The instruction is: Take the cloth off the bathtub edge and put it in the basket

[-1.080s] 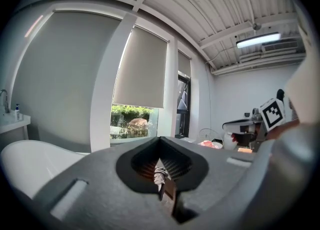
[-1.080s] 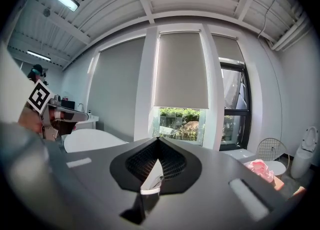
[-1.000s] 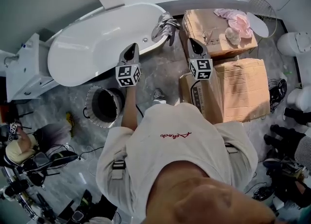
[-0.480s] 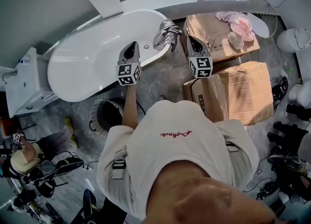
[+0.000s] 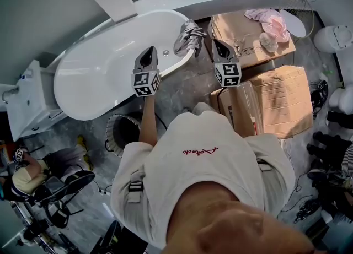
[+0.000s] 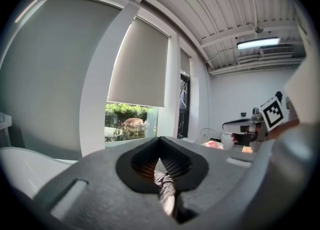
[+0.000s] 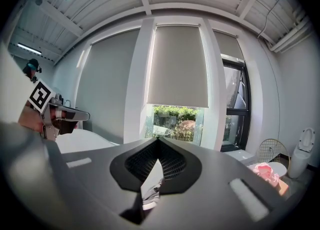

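grey cloth [image 5: 189, 37], crumpled and draped over the rim at the rounded end of the bathtub [image 5: 96, 68], one part bunched on top, the rest hanging down the outside toward the floor. looks soft, limp and light; likely to sag and trail once lifted, with no stiffness to hold a shape. probably grips well enough, though a pinch on a single thin fold could slip free. best taken at the bunched ridge on top of the rim, where several folds stack up, not at the loose hanging end. smooth white enamel underneath, so little to snag on, only a hard curve to avoid knocking. just left of the cloth and a little short of it, over the tub's inside, the left claw [image 5: 148, 54]: jaws pressed together, nothing between them, the cloth visible only through the gap beyond. just right of the cloth, over the strip of floor between tub and boxes, the right claw [image 5: 217, 46]: likewise closed tight and empty. neither touching the cloth; would need to open before any hold. further out, the basket [image 5: 110, 137] on the floor beside the tub, under the left forearm, well apart from the cloth. to the right, two cardboard boxes [image 5: 273, 98], a pink cloth [image 5: 270, 24] lying on the farther one.
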`<state>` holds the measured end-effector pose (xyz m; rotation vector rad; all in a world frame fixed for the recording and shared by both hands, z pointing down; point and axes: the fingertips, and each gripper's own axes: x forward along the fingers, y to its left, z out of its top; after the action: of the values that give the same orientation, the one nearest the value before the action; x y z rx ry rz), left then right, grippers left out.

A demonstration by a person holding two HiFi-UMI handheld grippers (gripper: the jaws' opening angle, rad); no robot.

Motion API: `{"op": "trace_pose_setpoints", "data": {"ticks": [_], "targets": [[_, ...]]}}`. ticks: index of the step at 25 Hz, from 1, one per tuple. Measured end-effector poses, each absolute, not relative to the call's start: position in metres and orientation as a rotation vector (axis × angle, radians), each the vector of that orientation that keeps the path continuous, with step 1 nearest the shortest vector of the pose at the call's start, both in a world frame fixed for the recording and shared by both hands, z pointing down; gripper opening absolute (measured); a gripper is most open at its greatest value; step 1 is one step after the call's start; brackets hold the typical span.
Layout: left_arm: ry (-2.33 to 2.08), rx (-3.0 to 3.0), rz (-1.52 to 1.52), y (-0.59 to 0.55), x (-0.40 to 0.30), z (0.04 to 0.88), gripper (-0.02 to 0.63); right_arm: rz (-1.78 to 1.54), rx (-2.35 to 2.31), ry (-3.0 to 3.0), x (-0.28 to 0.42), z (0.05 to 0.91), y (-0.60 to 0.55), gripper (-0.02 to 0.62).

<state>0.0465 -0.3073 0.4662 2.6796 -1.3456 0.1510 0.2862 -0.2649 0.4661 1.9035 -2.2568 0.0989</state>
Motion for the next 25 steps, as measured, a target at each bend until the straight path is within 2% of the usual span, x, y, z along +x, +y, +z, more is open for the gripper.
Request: {"op": "trace_pose_setpoints", "data": {"ticks": [13,25], "targets": [[-1.295,2.674,0.177,-0.313,0.071,0.486,0.002,0.128,1.907,-2.227,0.305,0.482,-0.265,0.006],[-1.277,2.707,0.186,-0.396,0.105,0.478,0.002,0.154,1.958,-2.229,0.335,0.485,-0.34,0.006]]}}
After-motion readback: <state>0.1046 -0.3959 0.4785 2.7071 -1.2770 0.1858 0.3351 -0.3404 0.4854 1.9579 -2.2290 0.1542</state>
